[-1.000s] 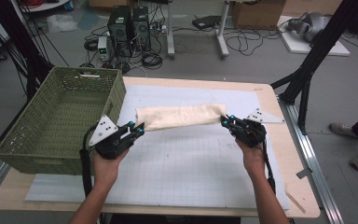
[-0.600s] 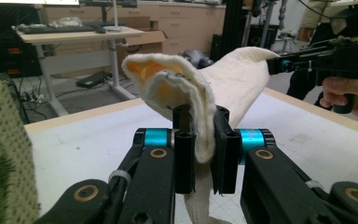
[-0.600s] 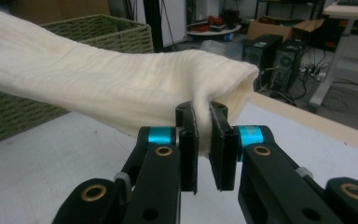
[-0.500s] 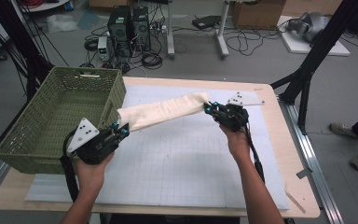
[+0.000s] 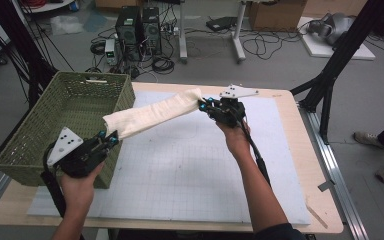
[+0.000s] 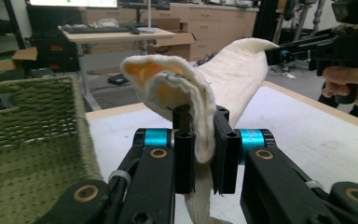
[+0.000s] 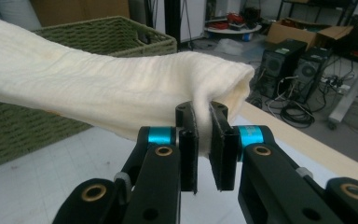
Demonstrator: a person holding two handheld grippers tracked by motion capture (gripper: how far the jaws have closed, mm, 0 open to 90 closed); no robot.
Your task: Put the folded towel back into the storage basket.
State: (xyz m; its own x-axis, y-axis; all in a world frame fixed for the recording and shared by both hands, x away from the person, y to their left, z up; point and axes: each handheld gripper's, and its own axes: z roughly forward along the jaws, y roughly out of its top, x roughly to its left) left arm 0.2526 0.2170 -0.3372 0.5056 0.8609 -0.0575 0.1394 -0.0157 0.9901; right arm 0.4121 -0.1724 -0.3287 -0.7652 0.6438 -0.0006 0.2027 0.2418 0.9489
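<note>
A cream cloth (image 5: 152, 114), soft and finely ribbed, folded into a long thick roll, hangs in the air between the two grippers, above the white gridded mat (image 5: 180, 170) on the pale wooden table (image 5: 315, 175). The left gripper (image 5: 111, 138) has its black jaws clamped on the cloth's near-left end, where a yellowish inner layer shows; the right gripper (image 5: 202, 104) pinches the far-right end the same way. A green woven basket (image 5: 40, 130), rectangular and coarse in weave, stands at the left. No writing can be read.
</note>
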